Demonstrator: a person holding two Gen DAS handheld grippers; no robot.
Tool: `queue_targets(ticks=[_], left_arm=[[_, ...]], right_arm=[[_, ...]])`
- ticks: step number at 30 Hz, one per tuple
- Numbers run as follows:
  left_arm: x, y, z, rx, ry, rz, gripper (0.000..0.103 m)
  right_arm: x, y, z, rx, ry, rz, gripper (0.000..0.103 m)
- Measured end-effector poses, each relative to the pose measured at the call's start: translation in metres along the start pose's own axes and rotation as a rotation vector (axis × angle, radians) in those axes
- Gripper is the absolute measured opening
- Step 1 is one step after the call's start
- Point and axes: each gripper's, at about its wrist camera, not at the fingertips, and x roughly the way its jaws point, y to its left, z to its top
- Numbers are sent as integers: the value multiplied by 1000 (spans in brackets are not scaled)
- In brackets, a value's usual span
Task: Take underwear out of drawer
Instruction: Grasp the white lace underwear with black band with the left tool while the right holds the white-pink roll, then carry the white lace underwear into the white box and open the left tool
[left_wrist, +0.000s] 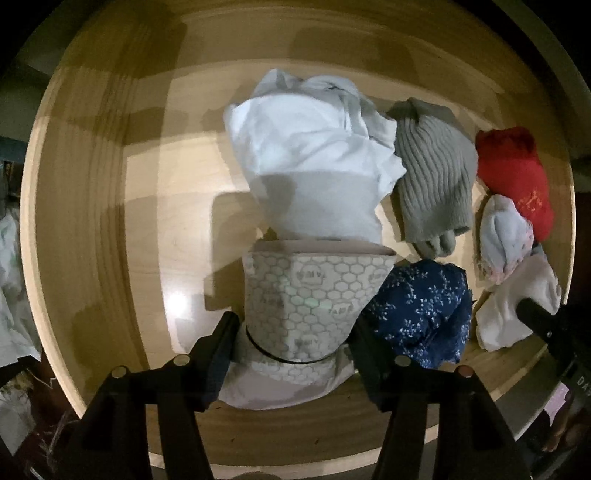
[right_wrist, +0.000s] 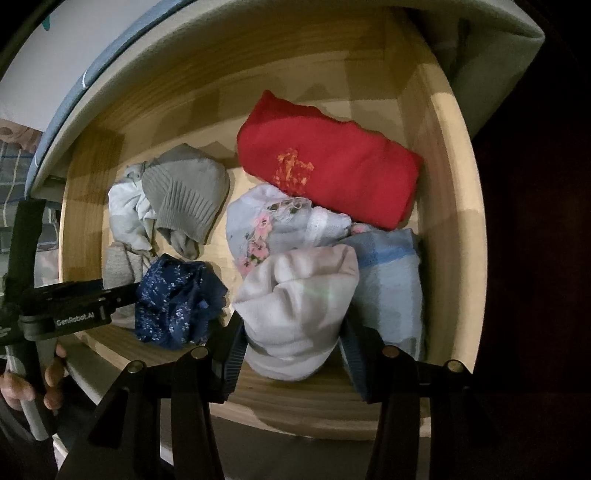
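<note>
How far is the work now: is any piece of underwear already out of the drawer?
Done: the wooden drawer stands open. In hand: the left gripper straddles the honeycomb-print roll, jaws wide; the right gripper brackets the white roll. Both rolls are in the drawer. Left: lifting these out, then the navy floral piece, red piece and others.

Printed lettering on grey honeycomb-patterned folded underwear (left_wrist: 314, 295): too blurred to read. Pale blue towel-like cloth (right_wrist: 391, 295): left part hidden behind white rolled garment (right_wrist: 299, 306). Left edge of left wrist view: whitish fabric heap (left_wrist: 11, 295), cut off, unidentifiable.
</note>
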Motion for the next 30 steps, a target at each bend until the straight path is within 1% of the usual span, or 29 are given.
queue_targets(ticks=[5, 7, 13, 20, 22, 24, 26, 27, 30], left_arm=[[-3, 6, -7, 7, -31, -10, 52], [-5, 6, -17, 14, -46, -7, 51], [-20, 3, -31, 9, -97, -2, 49], [-64, -4, -48, 39, -191, -22, 49], [-80, -6, -55, 48, -230, -25, 49], [-98, -11, -63, 74, -282, -8, 49], [-111, -15, -68, 97, -314, 7, 49], [-125, -17, -70, 112, -344, 18, 49], [-158, -20, -71, 142, -427, 13, 49]], right_arm=[[-1, -1, -1, 1, 0, -1, 45], [-2, -1, -2, 1, -1, -2, 45], [-2, 2, -3, -16, -2, -22, 45], [-2, 5, -4, -26, -5, -40, 45], [-2, 6, -4, -33, -5, -47, 45], [-1, 7, -4, -38, -5, -54, 45], [-1, 9, -4, -44, -6, -61, 45], [-1, 9, -4, -45, -6, -63, 45], [0, 10, -3, -47, -6, -67, 45]])
